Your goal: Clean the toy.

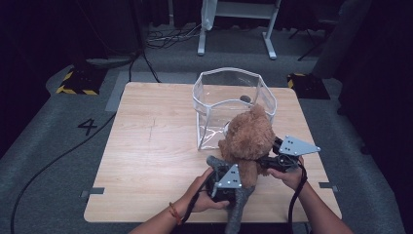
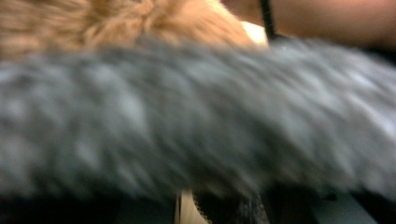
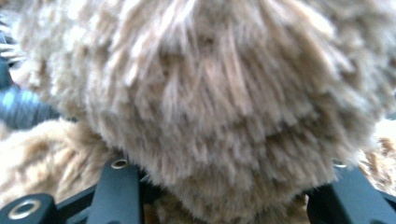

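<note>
You hold a brown teddy bear [image 1: 248, 136] beside the clear bin [image 1: 233, 103].
Right gripper [image 1: 272, 157] fingers clamp its fur; left gripper [image 1: 225, 181] fingers' state you cannot tell behind grey plush [image 2: 196, 116].

Ahead of my fingers the clear plastic bin [image 1: 234, 105] blocks the way, touching the brown teddy bear [image 1: 248, 139]. Grey plush [image 2: 196, 116] lies across my left jaws. To the left of them I have bare wooden table [image 1: 146, 146] for passing.

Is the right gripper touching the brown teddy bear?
Touching. In the right gripper view the brown teddy bear bulges between the right gripper jaws, its fur pressed against both.
</note>
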{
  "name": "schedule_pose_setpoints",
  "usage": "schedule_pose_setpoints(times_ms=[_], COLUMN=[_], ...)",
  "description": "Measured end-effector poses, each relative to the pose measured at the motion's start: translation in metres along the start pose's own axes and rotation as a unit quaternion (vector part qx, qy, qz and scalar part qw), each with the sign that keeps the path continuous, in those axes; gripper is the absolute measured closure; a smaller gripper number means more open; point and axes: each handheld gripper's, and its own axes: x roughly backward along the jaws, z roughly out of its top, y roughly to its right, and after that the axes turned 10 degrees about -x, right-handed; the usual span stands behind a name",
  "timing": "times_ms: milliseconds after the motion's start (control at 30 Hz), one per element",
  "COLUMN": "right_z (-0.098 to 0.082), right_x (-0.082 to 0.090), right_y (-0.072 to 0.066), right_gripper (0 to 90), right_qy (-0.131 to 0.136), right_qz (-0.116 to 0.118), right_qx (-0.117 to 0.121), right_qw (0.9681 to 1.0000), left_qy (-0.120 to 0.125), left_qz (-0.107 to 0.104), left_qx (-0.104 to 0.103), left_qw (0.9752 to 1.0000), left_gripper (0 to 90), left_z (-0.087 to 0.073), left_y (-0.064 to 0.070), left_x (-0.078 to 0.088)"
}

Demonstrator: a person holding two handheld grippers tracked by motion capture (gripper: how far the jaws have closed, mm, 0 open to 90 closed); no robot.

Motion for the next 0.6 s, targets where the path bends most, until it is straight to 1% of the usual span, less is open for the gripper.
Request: schedule_pose_setpoints(times_ms=[33,67,100,133,167,200,233,267,300,333,367,400,433,467,500,533,600], right_z=[0.000,0.001,0.001,0.002,0.002,0.002,0.002,0.002,0.002,0.002,0.003,0.004,0.005,0.005,0.006,0.007,0.009], right_x=[0.000,0.000,0.000,0.000,0.000,0.000,0.001,0.002,0.002,0.003,0.004,0.006,0.007,0.007,0.008,0.008,0.009], right_y=[-0.001,-0.002,-0.003,-0.004,-0.004,-0.004,-0.004,-0.003,-0.003,-0.003,-0.003,-0.004,-0.005,-0.005,-0.006,-0.007,-0.009], right_gripper=[48.4,48.4,48.4,48.4,48.4,48.4,48.4,48.4,48.4,48.4,48.4,48.3,48.3,48.3,48.3,48.3,48.3], right_qy=[0.000,0.000,0.001,0.002,0.004,0.006,0.006,0.008,0.009,0.011,0.012,0.015,0.019,0.019,0.020,0.022,0.026], right_qz=[0.000,0.000,-0.001,0.000,0.000,-0.001,0.002,0.005,0.007,0.009,0.011,0.013,0.016,0.016,0.018,0.019,0.021], right_qx=[0.001,0.000,0.000,0.000,0.000,-0.001,-0.006,-0.009,-0.013,-0.017,-0.018,-0.020,-0.021,-0.021,-0.022,-0.022,-0.023], right_qw=[1.0000,1.0000,1.0000,1.0000,1.0000,1.0000,1.0000,0.9999,0.9998,0.9998,0.9997,0.9996,0.9995,0.9995,0.9994,0.9993,0.9992], left_qy=[-0.017,-0.035,-0.051,-0.062,-0.069,-0.074,-0.081,-0.085,-0.089,-0.100,-0.104,-0.113,-0.118,-0.118,-0.120,-0.120,-0.125], left_qz=[0.019,0.037,0.049,0.063,0.067,0.066,0.065,0.057,0.052,0.049,0.045,0.048,0.049,0.049,0.053,0.058,0.067], left_qx=[0.000,-0.003,-0.002,-0.003,0.000,0.005,0.006,0.005,0.010,0.013,0.015,0.027,0.034,0.034,0.040,0.052,0.069], left_qw=[0.9997,0.9987,0.9975,0.9961,0.9954,0.9951,0.9945,0.9947,0.9947,0.9937,0.9935,0.9920,0.9912,0.9912,0.9906,0.9897,0.9875], left_gripper=[76.1,76.7,77.4,78.0,78.7,78.9,79.2,79.3,79.3,79.3,79.3,79.2,79.2,79.2,79.2,79.2,79.2], left_z=[0.000,-0.001,-0.003,-0.004,-0.007,-0.010,-0.013,-0.017,-0.020,-0.024,-0.029,-0.038,-0.043,-0.043,-0.048,-0.054,-0.065], left_y=[0.001,0.000,0.000,-0.001,-0.002,-0.003,-0.004,-0.004,-0.004,-0.005,-0.005,-0.006,-0.008,-0.008,-0.010,-0.012,-0.018], left_x=[-0.006,-0.011,-0.014,-0.017,-0.017,-0.016,-0.015,-0.014,-0.012,-0.011,-0.009,-0.002,0.003,0.003,0.008,0.015,0.029])
